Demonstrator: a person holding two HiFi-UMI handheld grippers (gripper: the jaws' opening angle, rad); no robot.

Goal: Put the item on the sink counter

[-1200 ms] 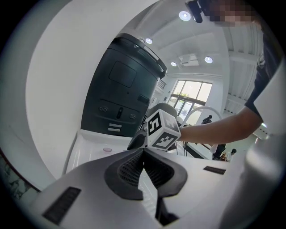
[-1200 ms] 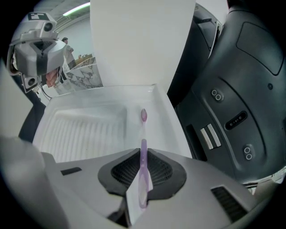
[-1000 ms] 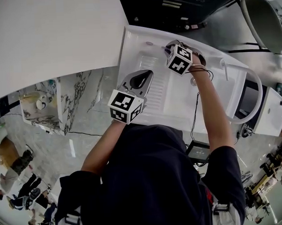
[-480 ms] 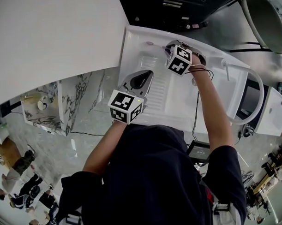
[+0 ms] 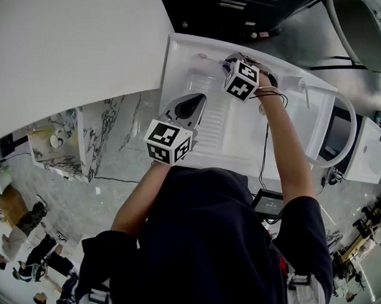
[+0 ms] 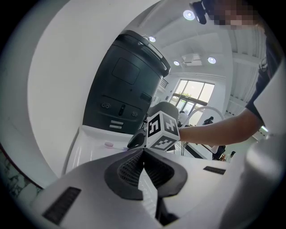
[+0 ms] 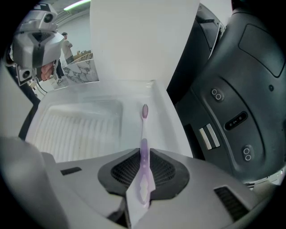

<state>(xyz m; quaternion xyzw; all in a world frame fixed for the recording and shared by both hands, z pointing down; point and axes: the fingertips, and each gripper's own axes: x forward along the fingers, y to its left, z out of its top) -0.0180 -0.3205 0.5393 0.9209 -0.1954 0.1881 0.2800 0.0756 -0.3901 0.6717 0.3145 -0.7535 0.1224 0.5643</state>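
Note:
A purple toothbrush (image 7: 144, 147) sticks out forward from my right gripper (image 7: 143, 153), which is shut on its handle. Its bristle head (image 7: 145, 110) hangs over the back ledge of the white sink counter (image 7: 163, 117); I cannot tell whether it touches. From the head view the right gripper (image 5: 230, 64) is at the counter's (image 5: 174, 52) far edge. My left gripper (image 5: 198, 101) hovers over the ribbed drainboard (image 5: 217, 125) near the front, jaws shut with nothing between them (image 6: 143, 152). The left gripper view shows the brush head (image 6: 108, 144) and the right gripper's marker cube (image 6: 163, 131).
A dark grey appliance (image 7: 232, 103) stands right behind the counter's back ledge. A white wall panel (image 5: 68, 46) borders the counter on the left. A small tap (image 5: 302, 88) and a looping white hose (image 5: 349, 133) sit at the counter's right end.
Hardly anything: the left gripper has drifted a little to the left, and the right gripper holds the toothbrush in the same place.

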